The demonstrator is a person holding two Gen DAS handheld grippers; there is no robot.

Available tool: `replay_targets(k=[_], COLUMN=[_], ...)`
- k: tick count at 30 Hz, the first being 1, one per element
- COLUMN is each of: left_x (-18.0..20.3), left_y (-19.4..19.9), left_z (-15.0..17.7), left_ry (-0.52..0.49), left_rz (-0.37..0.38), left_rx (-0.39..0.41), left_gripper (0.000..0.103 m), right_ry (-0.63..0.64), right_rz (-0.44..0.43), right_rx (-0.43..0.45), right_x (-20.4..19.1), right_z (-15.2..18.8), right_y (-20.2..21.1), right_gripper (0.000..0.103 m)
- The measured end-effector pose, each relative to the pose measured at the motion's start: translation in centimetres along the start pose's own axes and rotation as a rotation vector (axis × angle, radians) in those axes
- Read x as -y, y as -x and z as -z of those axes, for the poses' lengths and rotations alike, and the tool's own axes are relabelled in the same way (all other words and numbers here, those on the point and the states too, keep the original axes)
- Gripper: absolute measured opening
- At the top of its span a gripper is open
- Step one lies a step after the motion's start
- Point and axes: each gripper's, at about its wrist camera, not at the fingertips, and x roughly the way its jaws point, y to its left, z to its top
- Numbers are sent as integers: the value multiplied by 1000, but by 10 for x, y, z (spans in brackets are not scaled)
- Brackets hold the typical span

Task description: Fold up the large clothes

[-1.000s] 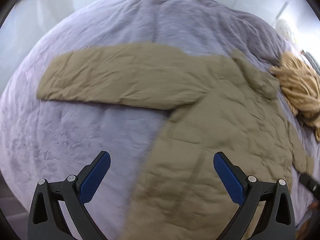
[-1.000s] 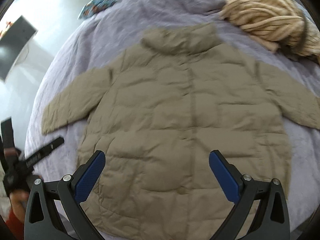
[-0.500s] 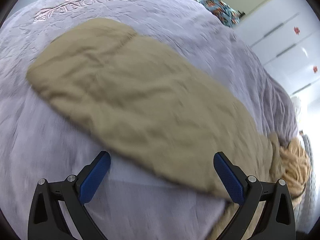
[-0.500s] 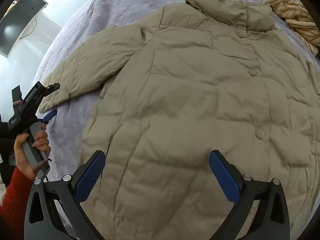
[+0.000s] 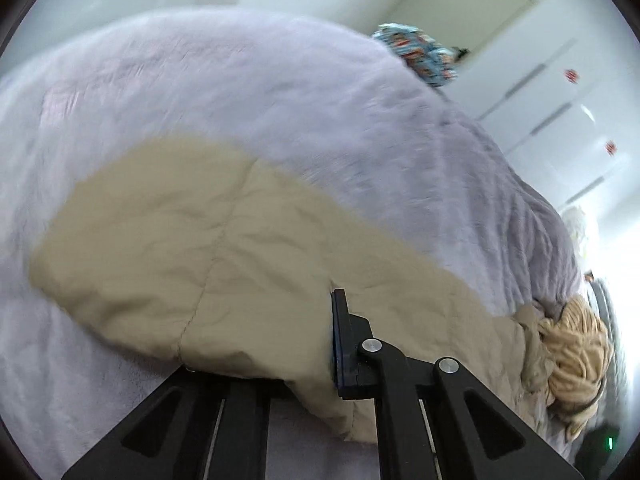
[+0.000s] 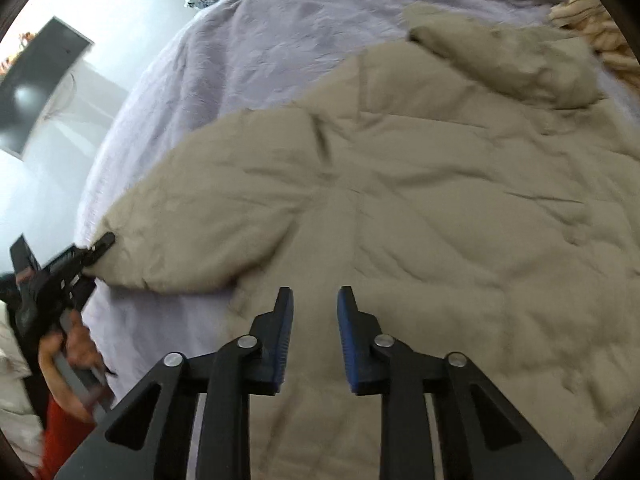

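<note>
A large beige quilted jacket (image 6: 420, 200) lies spread flat on a lilac bed cover (image 6: 248, 48). Its left sleeve (image 5: 192, 256) stretches across the left wrist view. My left gripper (image 5: 280, 360) is shut on the sleeve's cuff end; the fabric hides its left finger, and only the right finger (image 5: 344, 344) shows. In the right wrist view the left gripper (image 6: 92, 252) grips the cuff at the far left. My right gripper (image 6: 314, 312) hovers over the jacket near the armpit, fingers narrowed with a small gap, nothing between them.
A tan striped knit garment (image 5: 576, 352) lies bunched by the jacket's collar (image 6: 504, 60). A patterned blue cloth (image 5: 420, 56) sits at the bed's far edge. White cupboards (image 5: 560, 92) stand beyond. A dark screen (image 6: 36, 84) hangs on the left wall.
My left gripper has closed on the sleeve cuff; it was wide open before. My right gripper's fingers have narrowed from wide open and it has moved toward the left armpit.
</note>
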Motion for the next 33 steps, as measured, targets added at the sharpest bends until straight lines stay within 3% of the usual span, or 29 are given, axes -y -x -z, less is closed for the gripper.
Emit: replay_targets(k=[5,8,13,17,21,26,30,33], left_x=[46,83,156,219,278,352,386,389], left_y=[34,48,57,49,38,13,-34,-57], left_z=[-6,-3,15,39,75,144,214,252], left_ry=[-143,-230,-370,-469,-578,-766,-896,-942], left_rz=[42,76,183,252,313,355,283,193], left_rx=[59,84,71,34,-14,-93,-199,-233], left_gripper=[11,11,11,11,11,11,11,11], right_ry=[34,-1,3,-10,-58,-154,-252,-307], right_rz=[-98,-147,-136,-222,-255,-87,69,112], right_rx=[75,20,-36,-72,-35,83,117,110], right_x=[-23,-31,-30,-17,30,129,200,234], right_z=[-17,-20,-16,-20,-16,9,32,45], right_y=[-23,-57,-89,-78,-33,43,78,92], right_gripper=[23,23,23,23,23,23,23,23])
